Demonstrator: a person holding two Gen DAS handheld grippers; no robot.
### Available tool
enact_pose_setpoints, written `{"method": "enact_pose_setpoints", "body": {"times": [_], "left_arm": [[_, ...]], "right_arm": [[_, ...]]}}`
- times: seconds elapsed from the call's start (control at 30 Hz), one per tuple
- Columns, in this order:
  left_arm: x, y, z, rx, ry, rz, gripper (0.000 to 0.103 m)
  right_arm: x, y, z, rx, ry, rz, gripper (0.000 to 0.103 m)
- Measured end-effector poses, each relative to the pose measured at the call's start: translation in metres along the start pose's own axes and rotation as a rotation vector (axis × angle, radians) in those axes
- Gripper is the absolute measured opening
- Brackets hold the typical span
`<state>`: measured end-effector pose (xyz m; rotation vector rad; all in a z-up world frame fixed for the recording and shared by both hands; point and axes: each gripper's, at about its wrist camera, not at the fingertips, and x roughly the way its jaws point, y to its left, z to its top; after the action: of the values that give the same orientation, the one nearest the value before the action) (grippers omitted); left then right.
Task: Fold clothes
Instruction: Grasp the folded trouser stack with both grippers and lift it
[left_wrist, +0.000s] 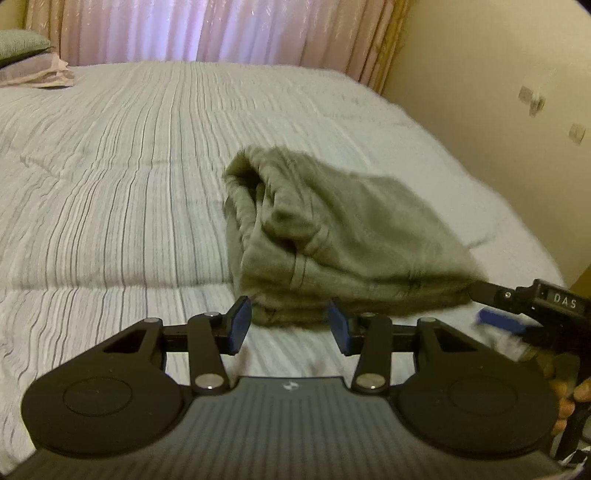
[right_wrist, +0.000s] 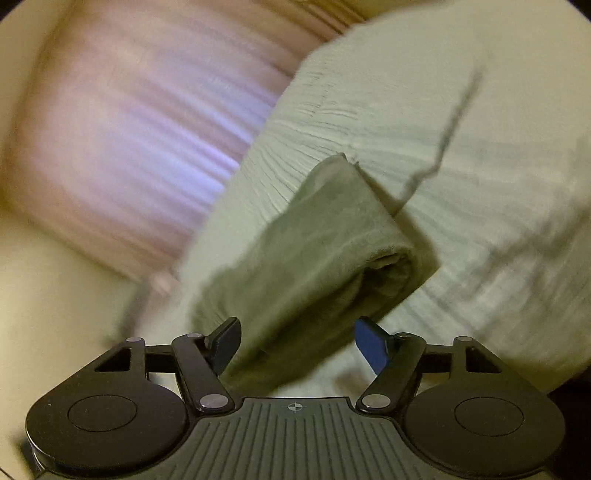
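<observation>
An olive-green garment (left_wrist: 332, 240) lies folded in a thick bundle on the striped bedspread (left_wrist: 110, 184). My left gripper (left_wrist: 291, 325) is open just in front of the bundle's near edge, apart from it. My right gripper (left_wrist: 491, 306) shows at the right of the left wrist view, at the bundle's right corner. In the right wrist view the right gripper (right_wrist: 299, 343) is open, with the garment (right_wrist: 314, 266) lying between and beyond its fingers; the view is blurred.
Pink curtains (left_wrist: 207, 29) hang behind the bed. Pillows and a pink cloth (left_wrist: 33, 66) sit at the far left corner. A cream wall (left_wrist: 498, 92) runs along the bed's right side. A hand (left_wrist: 569, 398) holds the right gripper.
</observation>
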<state>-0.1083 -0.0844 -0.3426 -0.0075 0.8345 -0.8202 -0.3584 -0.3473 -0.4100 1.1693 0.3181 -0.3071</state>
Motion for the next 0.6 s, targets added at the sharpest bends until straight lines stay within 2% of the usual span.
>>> {"method": "enact_pose_setpoints", "body": {"times": [0.1,0.27,0.43,0.5,0.53,0.57,0.6], "left_arm": [[0.006,0.009,0.010,-0.103,-0.009,-0.070,0.038],[0.016,0.023,0.027,-0.274,-0.024,-0.186,0.038],[0.040,0.028,0.033,-0.388,-0.002,-0.197,0.038],[0.049,0.028,0.034,-0.418,0.008,-0.192,0.037],[0.052,0.028,0.034,-0.424,0.006,-0.186,0.034],[0.054,0.027,0.034,-0.422,0.001,-0.173,0.031],[0.054,0.026,0.035,-0.405,-0.009,-0.146,0.019]], "right_arm": [[0.004,-0.016,0.008,0.158,-0.008,0.097,0.057],[0.012,-0.026,0.017,0.244,-0.018,0.117,0.050],[0.016,-0.036,0.019,0.281,-0.012,0.120,0.046],[0.017,-0.040,0.018,0.298,-0.011,0.118,0.035],[0.018,-0.042,0.018,0.308,-0.012,0.116,0.030],[0.019,-0.044,0.017,0.313,-0.014,0.112,0.012],[0.017,-0.044,0.017,0.305,-0.023,0.103,0.009]]}}
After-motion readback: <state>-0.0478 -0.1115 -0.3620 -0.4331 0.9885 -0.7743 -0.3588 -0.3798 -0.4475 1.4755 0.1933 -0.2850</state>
